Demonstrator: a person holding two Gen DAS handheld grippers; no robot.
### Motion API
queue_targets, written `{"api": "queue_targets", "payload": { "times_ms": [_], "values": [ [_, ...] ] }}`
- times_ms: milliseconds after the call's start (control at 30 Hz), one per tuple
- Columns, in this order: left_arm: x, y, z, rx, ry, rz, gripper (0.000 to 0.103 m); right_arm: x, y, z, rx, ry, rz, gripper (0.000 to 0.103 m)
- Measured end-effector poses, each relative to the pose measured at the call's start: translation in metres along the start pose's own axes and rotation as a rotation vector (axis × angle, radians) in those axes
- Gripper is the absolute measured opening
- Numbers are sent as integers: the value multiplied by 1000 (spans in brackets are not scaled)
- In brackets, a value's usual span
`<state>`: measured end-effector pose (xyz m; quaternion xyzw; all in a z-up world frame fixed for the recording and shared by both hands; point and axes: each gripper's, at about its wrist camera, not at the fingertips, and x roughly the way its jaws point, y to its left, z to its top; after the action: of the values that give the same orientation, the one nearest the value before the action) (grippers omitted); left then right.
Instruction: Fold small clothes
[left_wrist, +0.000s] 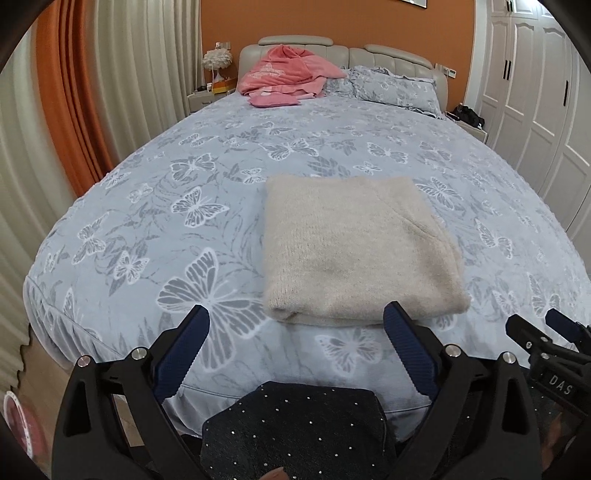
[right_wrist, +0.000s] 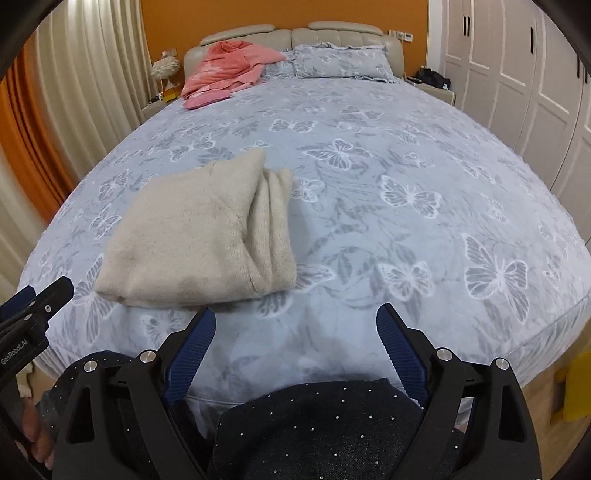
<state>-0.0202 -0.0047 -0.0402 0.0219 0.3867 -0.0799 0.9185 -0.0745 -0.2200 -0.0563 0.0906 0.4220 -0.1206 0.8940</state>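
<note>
Your left gripper (left_wrist: 295, 332) hangs released at the lower middle of its frame, nothing between the jaws. The sweater (left_wrist: 354, 251) lies folded on the bed (left_wrist: 147, 221) at centre, just above the tips; its long axis runs from the bottom of the frame toward the headboard, thick fold nearest you. In the right view the sweater (right_wrist: 195, 236) sits left of centre, layered edges facing right. Your right gripper (right_wrist: 295, 332) is released too. Brush those layers and I'd expect the stack to splay.
</note>
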Motion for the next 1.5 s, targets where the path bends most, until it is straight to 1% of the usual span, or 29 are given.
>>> {"api": "queue_targets", "payload": {
  "times_ms": [100, 133, 167, 200, 267, 300, 367, 433, 600, 700, 833, 900, 1000, 1033, 1133, 1267, 1400, 1500],
  "values": [
    [-3, 0, 0, -8, -7, -48, 93, -2, 4, -1, -18, -6, 1, 86],
    [-4, 0, 1, -7, -10, -52, 93, -3, 5, -2, -24, -7, 3, 86],
    [-6, -1, 2, -4, -15, -48, 93, -4, 6, -2, -31, -9, 3, 86],
    [-7, -2, 3, -1, -15, -29, 97, -5, 7, -2, -36, -11, 2, 86],
    [-12, -4, 4, 2, -36, 32, 98, -7, 8, -3, -43, -21, 0, 86],
    [-15, -4, 4, 5, -49, 35, 98, -8, 8, -2, -44, -25, 0, 86],
    [-20, -5, 5, 7, -76, 13, 98, -9, 8, -2, -42, -31, 2, 86],
    [-22, -6, 5, 13, -85, 2, 98, -9, 7, -2, -39, -28, 3, 86],
    [-26, -11, 6, 20, -123, 20, 98, -9, 7, -1, -40, -30, 3, 86],
    [-28, -13, 7, 37, -156, 3, 98, -9, 7, -2, -40, -26, 3, 86],
    [-31, -19, 10, 71, -188, 27, 98, -9, 7, -2, -40, -25, 3, 86],
    [-31, -18, 12, 74, -187, 21, 98, -9, 8, -2, -40, -24, 2, 86],
    [-29, -18, 13, 58, -178, -26, 98, -10, 8, -2, -39, -26, 2, 86],
    [-28, -17, 12, 51, -177, -30, 98, -10, 8, -2, -40, -28, 3, 86],
    [-25, -18, 10, 43, -170, -6, 98, -9, 7, -2, -40, -28, 4, 86],
    [-20, -20, 8, 45, -141, 35, 98, -7, 7, -1, -40, -19, 6, 86],
    [-17, -20, 5, 46, -133, 72, 98, -8, 9, -2, -40, -19, 5, 86],
    [-15, -20, 4, 43, -124, 85, 98, -5, 7, -1, -42, -15, 8, 86]
  ]
}}
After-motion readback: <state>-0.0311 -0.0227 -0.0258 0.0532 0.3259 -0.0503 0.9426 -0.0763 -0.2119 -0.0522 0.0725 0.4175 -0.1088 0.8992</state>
